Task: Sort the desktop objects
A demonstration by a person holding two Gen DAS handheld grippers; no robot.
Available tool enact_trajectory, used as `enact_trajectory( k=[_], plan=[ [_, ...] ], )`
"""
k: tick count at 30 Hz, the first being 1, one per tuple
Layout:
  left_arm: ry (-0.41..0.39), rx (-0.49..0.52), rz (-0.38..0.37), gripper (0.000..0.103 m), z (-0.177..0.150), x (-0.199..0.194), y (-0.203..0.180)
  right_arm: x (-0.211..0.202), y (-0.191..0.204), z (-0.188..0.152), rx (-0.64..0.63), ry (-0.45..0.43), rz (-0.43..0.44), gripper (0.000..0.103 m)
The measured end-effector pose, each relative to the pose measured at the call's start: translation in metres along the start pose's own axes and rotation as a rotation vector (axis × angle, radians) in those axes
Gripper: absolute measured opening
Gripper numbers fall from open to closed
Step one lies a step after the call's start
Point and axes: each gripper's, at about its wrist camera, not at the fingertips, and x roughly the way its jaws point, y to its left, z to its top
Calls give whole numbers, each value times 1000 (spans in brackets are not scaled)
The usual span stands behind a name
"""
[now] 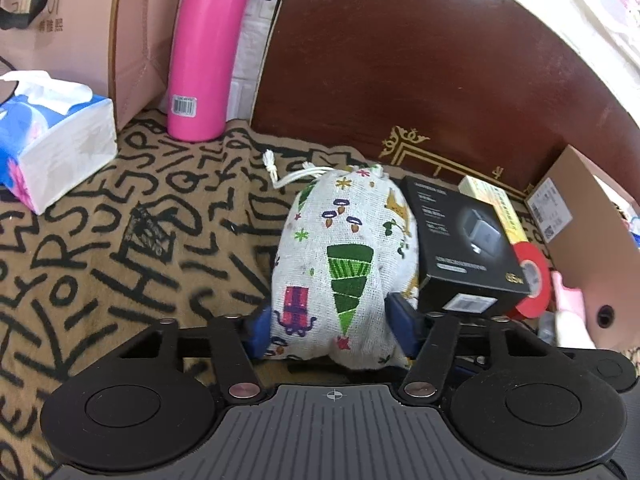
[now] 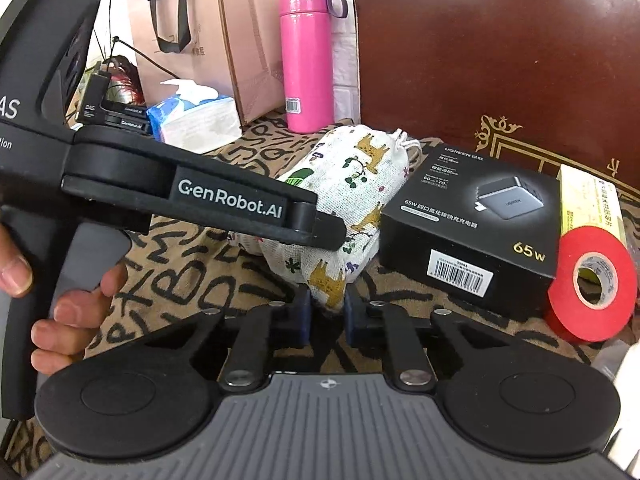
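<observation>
Your left tool (image 1: 328, 326) has its blue pads pressed against both flanks of the printed drawstring pouch (image 1: 344, 256), closed on it at the near end. Your right tool (image 2: 327, 314) stands nearly closed around the pouch's near corner (image 2: 328, 280); the pads sit just beside the cloth, and whether they pinch it cannot be told from this view.

Taking the pouch as landmark: it lies on the patterned cloth of the table (image 1: 120, 240). The black charger box (image 2: 472, 232) touches its right side; beyond the box lie a yellow carton (image 2: 592, 204) and a red tape roll (image 2: 592, 284). Behind the pouch to the left stands a pink flask (image 1: 210, 48), and further left a tissue pack (image 1: 48, 136) and a paper bag (image 1: 72, 16). A cardboard box (image 1: 580, 240) stands far right of the pouch.

Progress, as judged: the small items are clustered unsorted; no finished grouping is evident. The pouch appears to be the item in hand, everything else remaining.
</observation>
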Motion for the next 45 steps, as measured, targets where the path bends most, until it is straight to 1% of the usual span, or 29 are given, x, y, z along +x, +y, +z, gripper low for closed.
enact_trajectory(
  k=[4,9,12,16,17,18,19,20,22,23,24,28,32,33,35,36,37,39,40,41,42,44,45],
  plan=[
    [10,-10,-8,53,-13,-15,-7,-17,-4,-6,13,9,24,16],
    [25,1,-12,52,-35,-37,-18,-39,2,-18,-24,37,48,15],
    [45,-11,-44,52,-50,-48,-21,-57,2,-30,-40,57,72,15],
    [69,-2,-80,52,-72,-61,-28,-78,5,-47,-52,89,100,15],
    [73,3,-81,55,-76,-63,-30,-81,5,-51,-53,95,106,15],
    [72,5,-74,61,-78,-64,-31,-84,5,-53,-53,100,108,17],
    [62,1,-66,75,-79,-65,-31,-86,4,-54,-46,96,106,19],
    [52,-8,-45,83,-79,-65,-31,-87,3,-54,-33,87,102,20],
    [24,-41,-12,87,-75,-66,-29,-89,1,-49,-15,67,100,36],
    [10,-56,-14,89,-73,-67,-27,-91,1,-46,-15,46,90,51],
    [0,-67,-24,89,-70,-66,-24,-93,1,-43,-23,27,81,59],
    [9,-78,-9,89,-60,-55,-19,-84,2,-31,-29,4,76,60],
    [32,-54,-37,88,-58,-45,-20,-70,-3,-26,-1,18,83,60],
    [37,-47,-43,86,-58,-43,-20,-67,-4,-27,7,22,85,62],
    [52,-43,-68,73,-58,-39,-19,-65,-5,-27,23,24,91,65],
    [59,-48,-87,72,-57,-38,-18,-63,-6,-27,31,26,91,67],
    [61,-50,-95,72,-56,-38,-18,-62,-7,-27,38,28,92,67],
    [60,-48,-76,81,-56,-36,-18,-60,-11,-27,66,33,92,72],
    [58,-51,-61,87,-56,-35,-18,-61,-12,-27,80,34,92,74],
    [59,-54,-55,85,-56,-34,-18,-60,-14,-28,96,33,89,76],
    [66,-53,-67,83,-56,-33,-17,-59,-16,-29,108,33,91,76],
    [74,-52,-100,70,-54,-34,-17,-58,-18,-31,126,34,103,76],
    [78,-52,-115,68,-53,-34,-17,-56,-19,-31,138,38,113,76]
  ],
)
